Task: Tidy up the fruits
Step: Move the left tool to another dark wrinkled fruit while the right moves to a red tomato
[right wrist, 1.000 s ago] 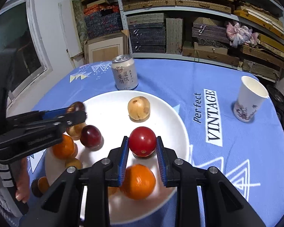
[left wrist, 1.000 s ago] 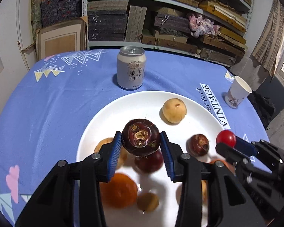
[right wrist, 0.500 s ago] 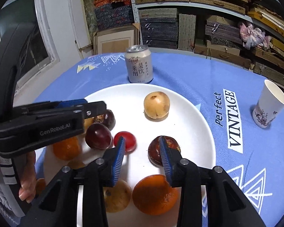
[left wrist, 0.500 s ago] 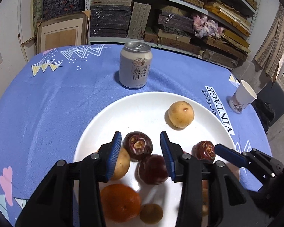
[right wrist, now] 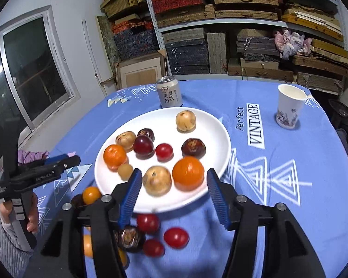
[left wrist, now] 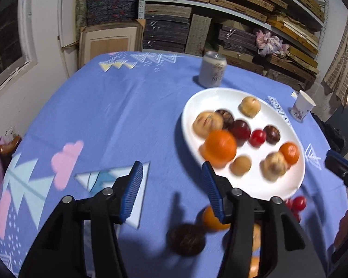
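— Left hand-held gripper [left wrist: 171, 188]: what's it doing?

— Spread wide, nothing between its blue pads, hanging over the blue cloth of the counter [left wrist: 118, 106]. Just ahead and below lies a dark round fruit [left wrist: 186, 239], with a small orange [left wrist: 212, 217] partly behind its right finger.

— And the right hand-held gripper [right wrist: 172, 195]?

— Also wide apart and empty. Closest to it, beneath its fingers on the cloth, sit loose fruits: three red ones [right wrist: 175, 237], a dark brown one [right wrist: 130, 238] and a small orange one [right wrist: 91, 195] off to its left.

— The plate?

— White plate [right wrist: 218, 134] directly ahead of the right one, its near rim between the fingers. Nearest on it are a tan fruit [right wrist: 157, 180] and a big orange [right wrist: 188, 172]; farther in, a red fruit [right wrist: 164, 151], a dark plum-coloured one [right wrist: 143, 144], a brown one [right wrist: 193, 147] and another orange [right wrist: 114, 154].

— Beyond that?

— A drink can [right wrist: 169, 91] just past the plate's far rim, a paper cup [right wrist: 289, 106] ahead to the right, then shelves of boxes [right wrist: 220, 23].
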`<move>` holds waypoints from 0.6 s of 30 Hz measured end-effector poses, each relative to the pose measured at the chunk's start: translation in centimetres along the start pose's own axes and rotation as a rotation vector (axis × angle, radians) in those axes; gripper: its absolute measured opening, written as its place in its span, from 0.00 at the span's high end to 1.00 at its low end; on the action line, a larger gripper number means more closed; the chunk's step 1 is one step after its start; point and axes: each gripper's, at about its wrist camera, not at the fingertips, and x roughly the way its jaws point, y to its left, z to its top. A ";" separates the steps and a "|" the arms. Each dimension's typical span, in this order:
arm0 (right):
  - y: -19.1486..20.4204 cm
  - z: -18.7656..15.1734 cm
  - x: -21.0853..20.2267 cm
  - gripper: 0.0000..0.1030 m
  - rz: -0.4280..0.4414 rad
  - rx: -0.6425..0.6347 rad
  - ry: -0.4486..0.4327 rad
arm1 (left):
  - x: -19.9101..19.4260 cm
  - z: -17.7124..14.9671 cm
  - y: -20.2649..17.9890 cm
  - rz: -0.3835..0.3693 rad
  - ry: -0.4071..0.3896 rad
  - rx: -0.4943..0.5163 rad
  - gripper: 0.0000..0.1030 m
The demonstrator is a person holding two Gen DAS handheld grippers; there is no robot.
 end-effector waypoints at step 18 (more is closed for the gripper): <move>-0.7 -3.8 -1.9 0.37 0.005 0.026 0.007 | -0.9 -6.7 -1.0 -0.067 0.023 0.140 0.48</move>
